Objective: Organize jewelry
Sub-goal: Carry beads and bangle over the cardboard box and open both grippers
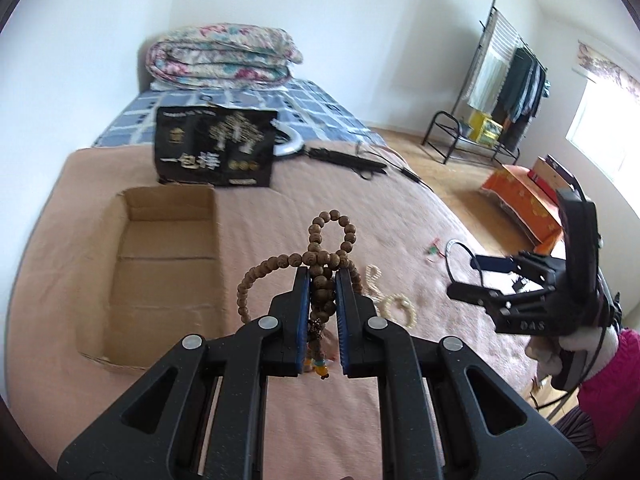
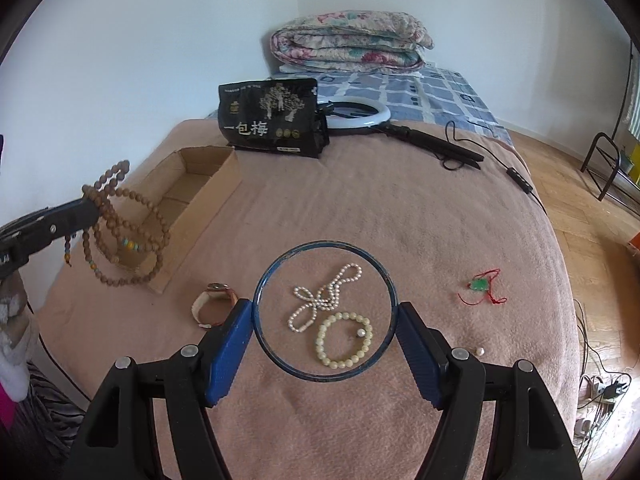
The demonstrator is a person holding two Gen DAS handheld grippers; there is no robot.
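Note:
My left gripper [image 1: 322, 280] is shut on a long brown wooden bead necklace [image 1: 332, 220], whose loops hang above the pink blanket. From the right wrist it shows at the left [image 2: 80, 208], the beads [image 2: 124, 240] dangling in front of an open cardboard box [image 2: 208, 160] [image 1: 168, 216]. My right gripper [image 2: 324, 306] [image 1: 466, 276] holds a thin dark blue bangle [image 2: 324, 243] between its blue pads, above the blanket. Below it lie a white pearl necklace [image 2: 320, 300] and a pale bead bracelet [image 2: 344, 340].
A leather-strap watch [image 2: 212, 304], a red cord with a green pendant [image 2: 482, 286] and a small pearl piece [image 2: 479, 352] lie on the blanket. A black snack bag [image 2: 272, 120], a ring light [image 2: 360, 114] and a folded quilt [image 2: 348, 40] sit farther back.

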